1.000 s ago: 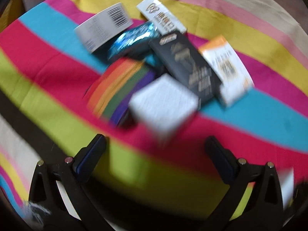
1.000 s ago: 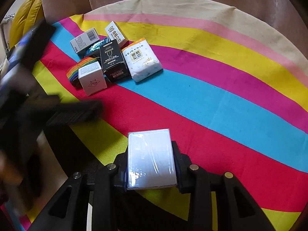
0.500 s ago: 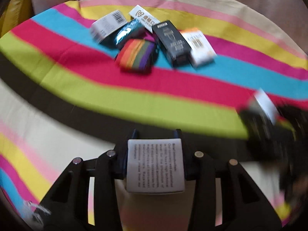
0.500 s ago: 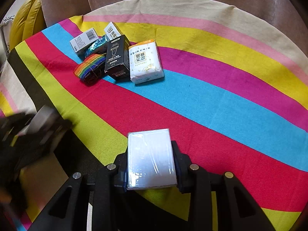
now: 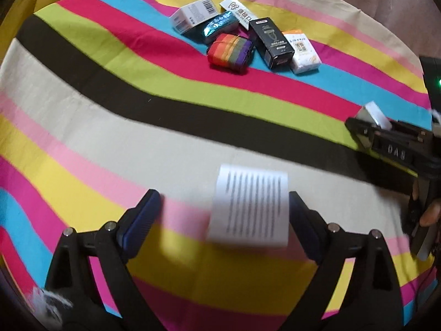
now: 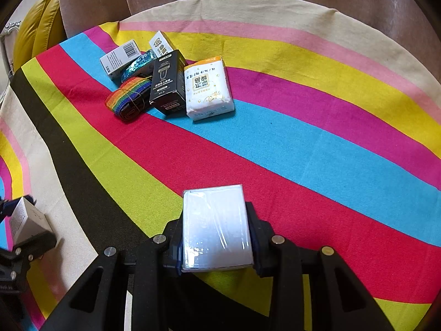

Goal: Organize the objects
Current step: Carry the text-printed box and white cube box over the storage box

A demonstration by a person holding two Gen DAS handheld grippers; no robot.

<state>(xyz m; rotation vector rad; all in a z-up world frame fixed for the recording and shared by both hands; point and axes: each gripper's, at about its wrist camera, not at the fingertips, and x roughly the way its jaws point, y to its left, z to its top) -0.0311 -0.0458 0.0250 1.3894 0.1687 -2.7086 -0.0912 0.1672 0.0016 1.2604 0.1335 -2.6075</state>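
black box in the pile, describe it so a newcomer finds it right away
On the striped cloth, find the cluster of small packages at the far left. The black box lies in its middle, between the rainbow strap roll and the white tissue pack. It is the only black carton there, with white print on top.

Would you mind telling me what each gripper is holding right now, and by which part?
The right gripper clamps the plastic-wrapped white pack by its two long sides. The left gripper holds nothing: its jaws are opening, and the white printed box sits loose between them.
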